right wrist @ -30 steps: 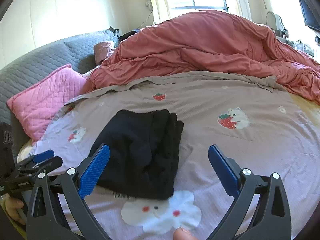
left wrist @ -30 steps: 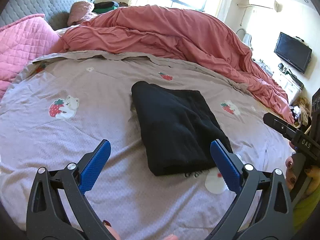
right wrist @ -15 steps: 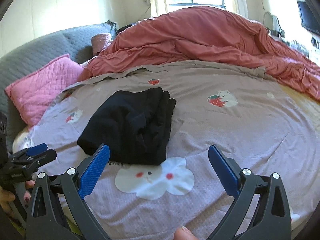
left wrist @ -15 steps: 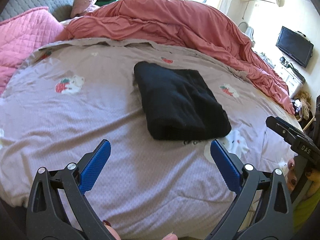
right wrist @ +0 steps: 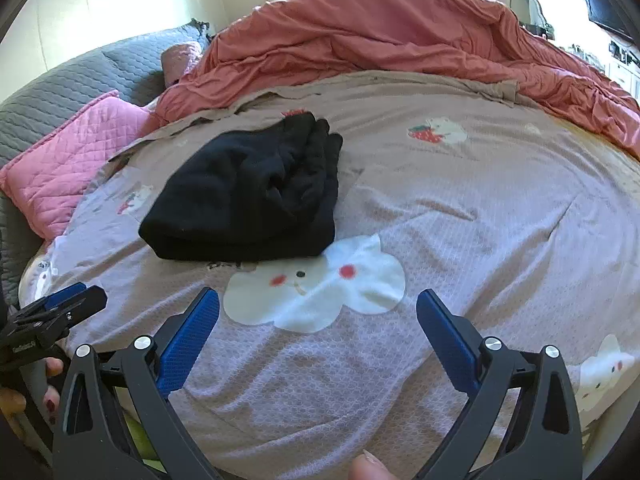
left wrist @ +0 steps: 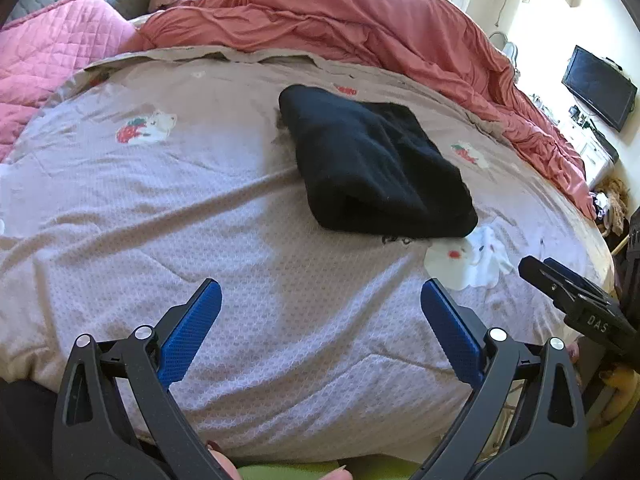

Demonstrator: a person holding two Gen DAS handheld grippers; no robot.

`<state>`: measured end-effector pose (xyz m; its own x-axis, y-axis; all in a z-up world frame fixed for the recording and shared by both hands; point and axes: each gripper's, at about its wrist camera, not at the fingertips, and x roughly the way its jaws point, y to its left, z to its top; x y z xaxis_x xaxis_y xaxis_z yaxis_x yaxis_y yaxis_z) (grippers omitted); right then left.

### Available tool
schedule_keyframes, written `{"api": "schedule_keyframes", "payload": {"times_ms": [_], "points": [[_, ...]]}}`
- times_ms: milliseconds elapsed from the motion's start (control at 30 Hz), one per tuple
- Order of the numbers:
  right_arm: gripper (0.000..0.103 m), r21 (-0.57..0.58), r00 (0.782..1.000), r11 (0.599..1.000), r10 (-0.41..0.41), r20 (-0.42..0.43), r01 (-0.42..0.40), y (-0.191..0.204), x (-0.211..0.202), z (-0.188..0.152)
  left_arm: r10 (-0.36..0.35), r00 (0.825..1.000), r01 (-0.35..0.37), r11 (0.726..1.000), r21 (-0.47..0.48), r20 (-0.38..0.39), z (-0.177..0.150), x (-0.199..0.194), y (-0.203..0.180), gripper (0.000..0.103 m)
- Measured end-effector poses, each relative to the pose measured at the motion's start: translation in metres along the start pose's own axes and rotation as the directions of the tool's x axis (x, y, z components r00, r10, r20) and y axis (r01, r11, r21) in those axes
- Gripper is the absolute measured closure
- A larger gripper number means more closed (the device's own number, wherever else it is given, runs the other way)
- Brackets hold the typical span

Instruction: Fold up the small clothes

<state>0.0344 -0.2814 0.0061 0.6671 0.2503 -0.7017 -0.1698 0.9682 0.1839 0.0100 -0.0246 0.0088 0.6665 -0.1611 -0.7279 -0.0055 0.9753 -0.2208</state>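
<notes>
A black garment (left wrist: 372, 164) lies folded into a thick rectangle on the mauve printed bedsheet (left wrist: 200, 200); it also shows in the right wrist view (right wrist: 248, 196). My left gripper (left wrist: 320, 312) is open and empty, held near the bed's front edge, well short of the garment. My right gripper (right wrist: 318, 316) is open and empty, over the white cloud print (right wrist: 316, 292), just short of the garment. Each gripper shows at the edge of the other's view: the right gripper (left wrist: 576, 304) and the left gripper (right wrist: 56, 316).
A rumpled salmon-red duvet (left wrist: 340, 20) is heaped along the far side of the bed. A pink quilted pillow (right wrist: 72, 160) and a grey quilted headboard (right wrist: 80, 76) are at the left. A wall television (left wrist: 598, 88) and cluttered furniture are at the right.
Both grippers have pulled back from the folded garment toward the bed's front edge. The garment has stayed in place. Both grippers have stayed open.
</notes>
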Motion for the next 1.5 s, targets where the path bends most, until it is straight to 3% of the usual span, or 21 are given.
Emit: {"api": "schedule_keyframes", "payload": {"times_ms": [1500], "points": [[0.005, -0.017, 1.000, 1.000, -0.002, -0.004, 0.002, 0.012, 0.000, -0.002, 0.046, 0.999, -0.047, 0.999, -0.028, -0.015, -0.002, -0.002, 0.006, 0.009]]}}
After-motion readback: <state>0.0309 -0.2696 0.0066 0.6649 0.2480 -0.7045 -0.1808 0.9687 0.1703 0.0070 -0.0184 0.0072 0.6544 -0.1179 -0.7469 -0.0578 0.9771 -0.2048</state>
